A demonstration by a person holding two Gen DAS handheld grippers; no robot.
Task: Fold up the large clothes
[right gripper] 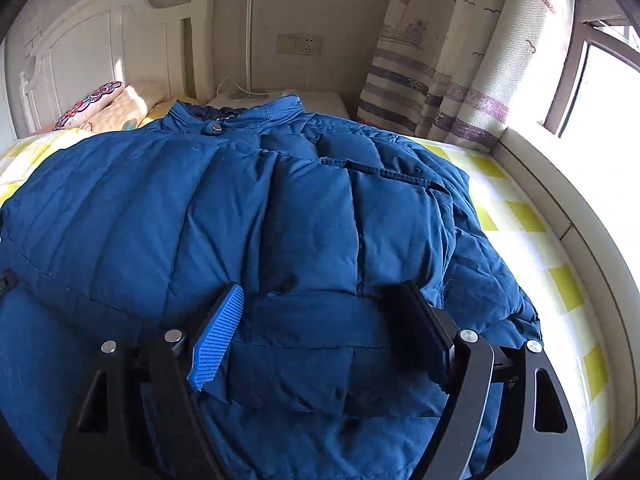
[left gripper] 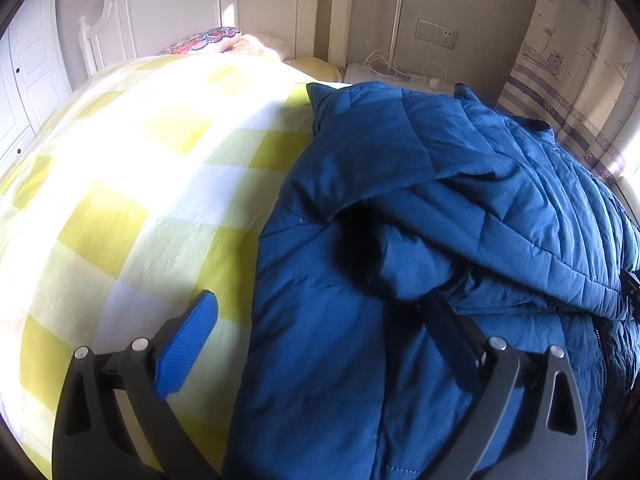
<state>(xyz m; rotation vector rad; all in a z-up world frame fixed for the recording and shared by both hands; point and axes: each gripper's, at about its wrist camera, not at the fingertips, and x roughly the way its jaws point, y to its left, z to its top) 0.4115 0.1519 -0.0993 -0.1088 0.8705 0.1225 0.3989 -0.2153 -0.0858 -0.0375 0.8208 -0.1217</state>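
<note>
Jacket [left gripper: 400, 208] hem cut off, sleeve end hidden

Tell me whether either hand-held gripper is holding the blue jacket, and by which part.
Neither. The left hand-held gripper and right hand-held gripper both stand open over the blue jacket, pads not pressing it.

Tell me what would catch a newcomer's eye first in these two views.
The big blue puffer jacket sprawled over the bed, collar toward the white headboard. Under it, the yellow-and-white checked bedspread glares in sunlight. Both the right gripper and left gripper stand open over the jacket.
</note>
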